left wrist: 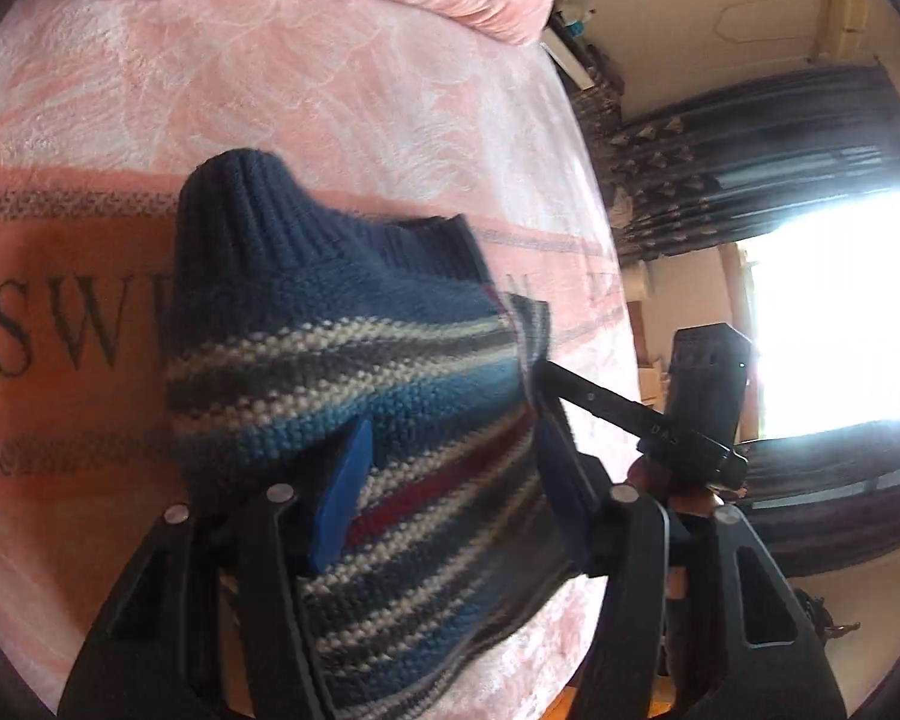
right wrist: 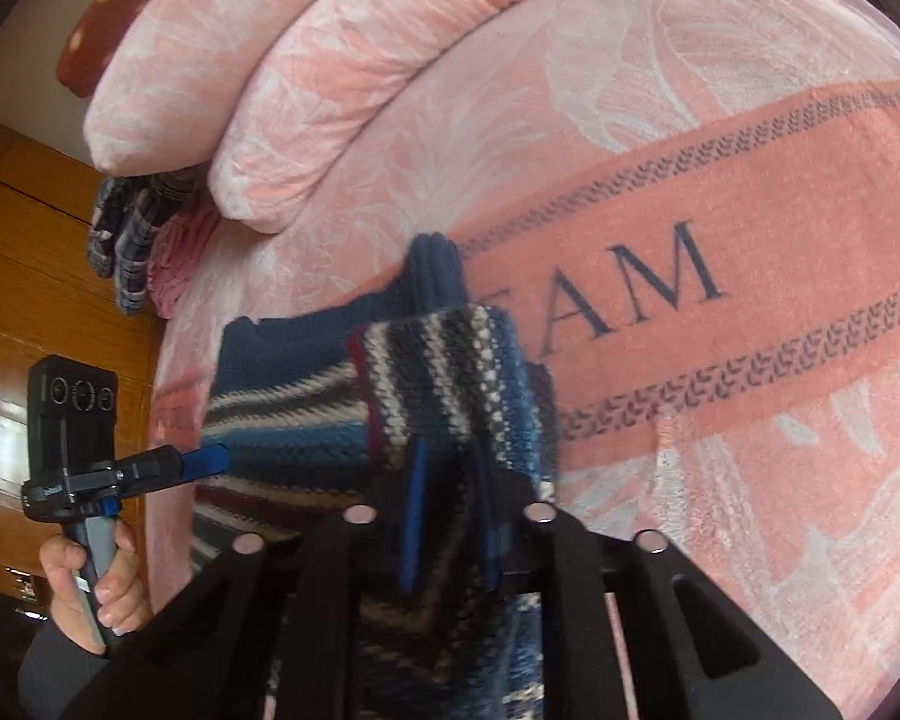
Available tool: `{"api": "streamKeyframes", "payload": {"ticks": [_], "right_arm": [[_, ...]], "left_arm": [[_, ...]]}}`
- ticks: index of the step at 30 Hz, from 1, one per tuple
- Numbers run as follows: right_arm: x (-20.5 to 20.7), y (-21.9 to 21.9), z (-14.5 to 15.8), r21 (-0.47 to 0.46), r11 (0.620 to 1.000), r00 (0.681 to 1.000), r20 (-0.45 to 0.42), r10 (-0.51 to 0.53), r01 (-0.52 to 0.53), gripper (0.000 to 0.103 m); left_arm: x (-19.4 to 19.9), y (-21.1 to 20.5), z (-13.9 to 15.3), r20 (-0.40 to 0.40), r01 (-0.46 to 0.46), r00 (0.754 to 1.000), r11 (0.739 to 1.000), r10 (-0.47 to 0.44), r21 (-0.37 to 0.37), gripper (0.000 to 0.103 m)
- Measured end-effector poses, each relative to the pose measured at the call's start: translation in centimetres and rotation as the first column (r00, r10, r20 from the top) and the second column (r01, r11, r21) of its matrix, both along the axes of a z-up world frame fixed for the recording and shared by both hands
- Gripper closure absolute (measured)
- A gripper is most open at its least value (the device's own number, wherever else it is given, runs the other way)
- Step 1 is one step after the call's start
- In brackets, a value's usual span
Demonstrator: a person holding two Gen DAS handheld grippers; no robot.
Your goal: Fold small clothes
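Both grippers, left [left wrist: 450, 480] and right [right wrist: 450, 516], clamp the striped blue knitted sweater [left wrist: 342, 360] above the pink plush blanket [left wrist: 330, 90]; bulky knit may slip, spoiling the fold.

Coarse ribbed knit sweater [left wrist: 342, 324] lies on plush pink fleece blanket [left wrist: 330, 90]; glossy wooden wardrobe [right wrist: 30, 276] beyond.
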State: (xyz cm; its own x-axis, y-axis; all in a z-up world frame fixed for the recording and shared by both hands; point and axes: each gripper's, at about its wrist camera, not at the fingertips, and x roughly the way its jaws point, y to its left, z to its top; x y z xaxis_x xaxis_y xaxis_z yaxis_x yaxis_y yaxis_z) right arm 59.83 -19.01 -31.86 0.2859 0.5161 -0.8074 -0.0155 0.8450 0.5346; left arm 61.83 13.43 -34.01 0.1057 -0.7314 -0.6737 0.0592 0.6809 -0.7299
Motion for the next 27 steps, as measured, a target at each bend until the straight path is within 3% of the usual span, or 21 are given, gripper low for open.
{"api": "streamKeyframes", "payload": {"ticks": [1,2,3,5,6,7,9,11,13,15,17,20,22,25,27], "right_arm": [[-0.1,-0.7,-1.1,0.043,0.999,1.0,-0.003,-0.011,0.011,0.103],[-0.2,-1.6,-1.3,0.088,0.995,0.999,-0.016,-0.037,0.038,0.103],[-0.5,-1.9,-0.9,0.104,0.993,0.999,-0.017,-0.051,0.053,0.103],[-1.8,-1.5,1.2,0.09,0.996,0.999,0.028,-0.021,0.018,0.101],[-2.9,-1.4,2.3,0.113,0.994,0.999,0.053,-0.002,-0.004,0.098],[-4.0,-1.2,3.1,0.133,0.99,0.997,0.07,0.027,-0.036,0.098],[-6.7,-0.9,3.9,0.155,0.983,0.993,0.087,0.085,-0.097,0.098],[-8.5,-0.7,3.0,0.144,0.981,0.99,0.066,0.122,-0.13,0.098],[-9.3,-0.6,0.8,0.095,0.988,0.993,0.027,0.116,-0.118,0.103],[-9.5,-1.0,-0.5,0.118,0.988,0.995,0.013,0.097,-0.098,0.103],[-9.7,-1.2,0.9,0.127,0.989,0.997,0.014,0.073,-0.075,0.102],[-11.3,-1.2,3.6,0.138,0.986,0.994,0.078,0.082,-0.092,0.097],[-12.2,-1.0,2.8,0.084,0.991,0.994,0.051,0.098,-0.102,0.099],[-12.2,-1.2,0.6,0.076,0.991,0.994,-0.013,0.107,-0.106,0.103],[-11.8,-2.0,2.5,0.165,0.979,0.993,0.001,0.117,-0.115,0.083]], "left_arm": [[0.2,0.0,-1.2,-0.004,-0.008,1.0,1.0,0.008,0.028,0.081],[0.1,0.0,-1.8,0.004,-0.018,1.0,0.998,0.018,0.063,0.092],[0.2,0.2,-2.0,-0.003,-0.033,0.999,0.996,0.033,0.084,0.097],[-0.3,1.1,-1.3,-0.016,-0.056,0.998,0.998,0.056,0.033,0.079],[-0.7,1.5,-0.2,0.011,-0.059,0.998,0.998,0.059,0.014,0.059],[-1.4,1.7,1.0,0.047,-0.05,0.998,0.999,0.05,0.003,0.055],[-3.6,1.4,3.5,0.12,0.011,0.993,1.0,-0.009,-0.021,0.055],[-6.2,0.2,4.1,0.142,0.086,0.987,0.996,-0.08,-0.039,0.055],[-7.7,-1.5,2.6,0.129,0.142,0.981,0.988,-0.148,0.053,0.056],[-8.1,-2.7,0.2,0.105,0.164,0.978,0.978,-0.178,0.132,0.058],[-7.9,-2.6,0.1,0.113,0.136,0.982,0.982,-0.151,0.129,0.058],[-8.3,-1.7,2.2,0.145,0.091,0.985,0.994,-0.098,0.057,0.036],[-9.7,-1.4,2.9,0.175,0.099,0.979,0.994,-0.107,0.051,0.026],[-11.9,-1.1,0.6,0.115,0.107,0.986,0.99,-0.118,0.095,0.025],[-13.0,0.3,-0.2,0.091,0.076,0.993,0.995,-0.081,0.059,0.023]]}}
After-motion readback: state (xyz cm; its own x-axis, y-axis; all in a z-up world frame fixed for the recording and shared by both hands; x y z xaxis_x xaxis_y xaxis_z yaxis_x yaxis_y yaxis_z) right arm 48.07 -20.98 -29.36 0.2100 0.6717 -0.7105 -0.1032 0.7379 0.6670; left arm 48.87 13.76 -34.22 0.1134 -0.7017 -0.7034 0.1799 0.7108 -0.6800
